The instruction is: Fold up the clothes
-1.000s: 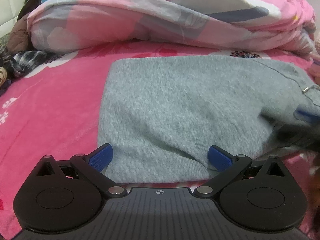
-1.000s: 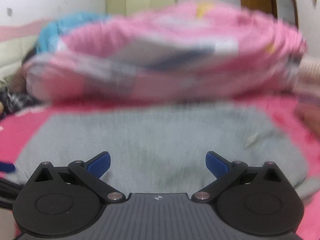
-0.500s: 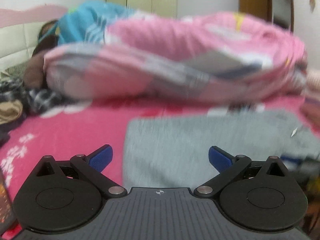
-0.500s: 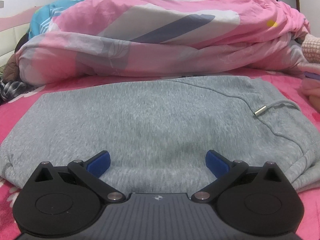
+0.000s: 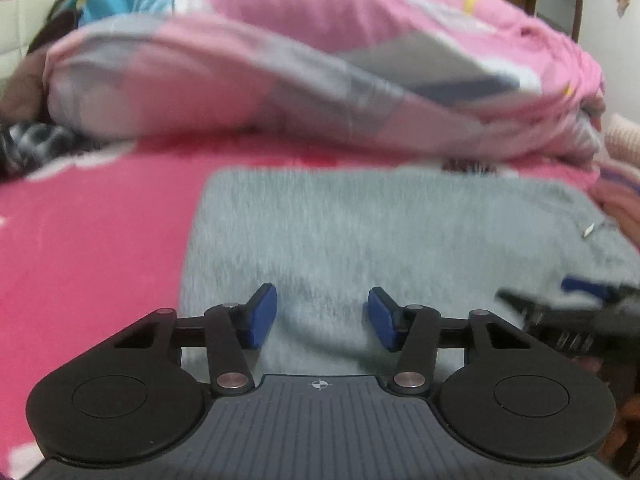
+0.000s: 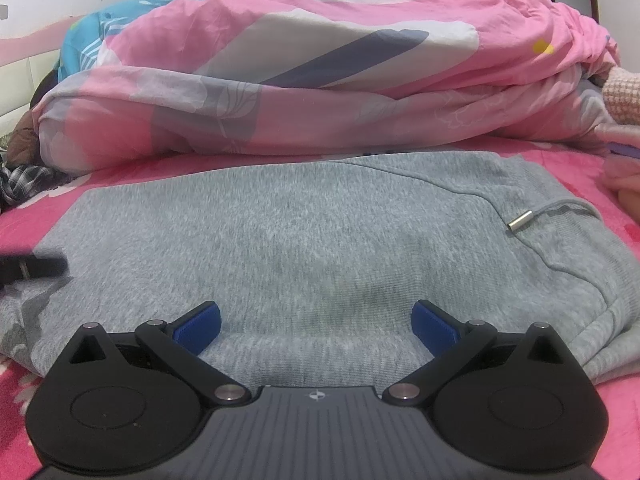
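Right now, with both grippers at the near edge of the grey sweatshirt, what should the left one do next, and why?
Probably finish closing the left gripper on the near edge of the sweatshirt. Its jaws have just been closing, with grey fabric bunched between them but a gap still showing. The right gripper is wide open over the same edge, gripping nothing.

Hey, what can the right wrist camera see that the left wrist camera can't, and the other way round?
Only the right wrist view shows the metal cord tip sharply, with the hoodie's seam, and its own right gripper with fingers wide apart. Only the left wrist view shows the left gripper, fingers partly closed with grey fabric between them, and the bare pink sheet left of the hoodie. Both show the grey hoodie lying flat and the pink quilt heaped behind it.
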